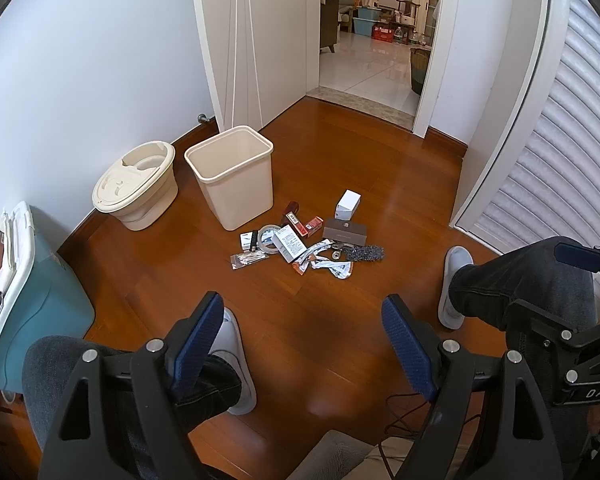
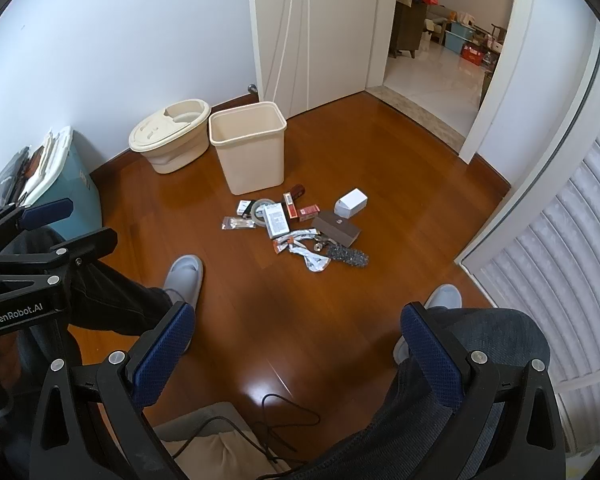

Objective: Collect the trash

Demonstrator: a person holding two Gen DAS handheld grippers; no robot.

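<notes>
An empty cream trash bin stands upright on the wood floor. In front of it lies a heap of trash: a white box, a grey-brown box, a printed white carton, a tape roll, red packets, crumpled wrappers and a dark scrubby piece. My left gripper is open and empty, well short of the heap. My right gripper is open and empty, also short of it.
A cream lidded bucket stands left of the bin by the wall. A teal storage box is at the left. The person's legs and grey slippers flank the floor. A louvred door is right; an open doorway is behind.
</notes>
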